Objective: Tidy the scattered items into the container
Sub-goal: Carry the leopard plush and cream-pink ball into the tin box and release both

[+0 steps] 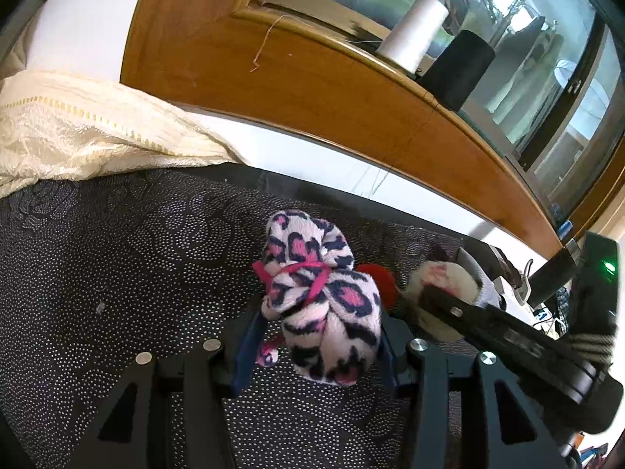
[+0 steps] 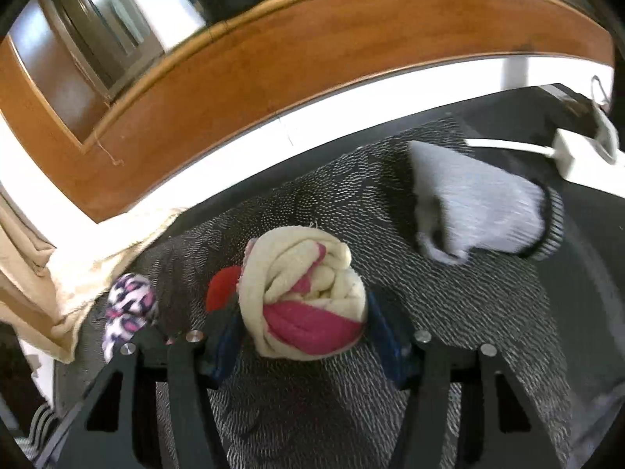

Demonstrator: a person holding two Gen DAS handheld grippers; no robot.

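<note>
A pink, white and navy leopard-print sock bundle (image 1: pixel 324 305), tied with a pink band, sits between the blue fingers of my left gripper (image 1: pixel 318 346), which is shut on it. In the right wrist view a cream and pink rolled sock bundle (image 2: pixel 304 297) is clamped in my right gripper (image 2: pixel 306 336). The two bundles are side by side, with a small red item (image 2: pixel 222 285) between them. The leopard bundle (image 2: pixel 129 312) also shows at the left of the right wrist view. A loose grey sock with a black cuff (image 2: pixel 488 219) lies further off to the right.
Everything rests over a dark dotted fabric (image 1: pixel 117 273). A cream cloth (image 1: pixel 78 129) lies at the left. A wooden window frame (image 1: pixel 273 78) runs behind, with a white thread cone (image 1: pixel 414 35) and a black cone (image 1: pixel 461 66) on its sill. A white power strip (image 2: pixel 566 152) sits far right.
</note>
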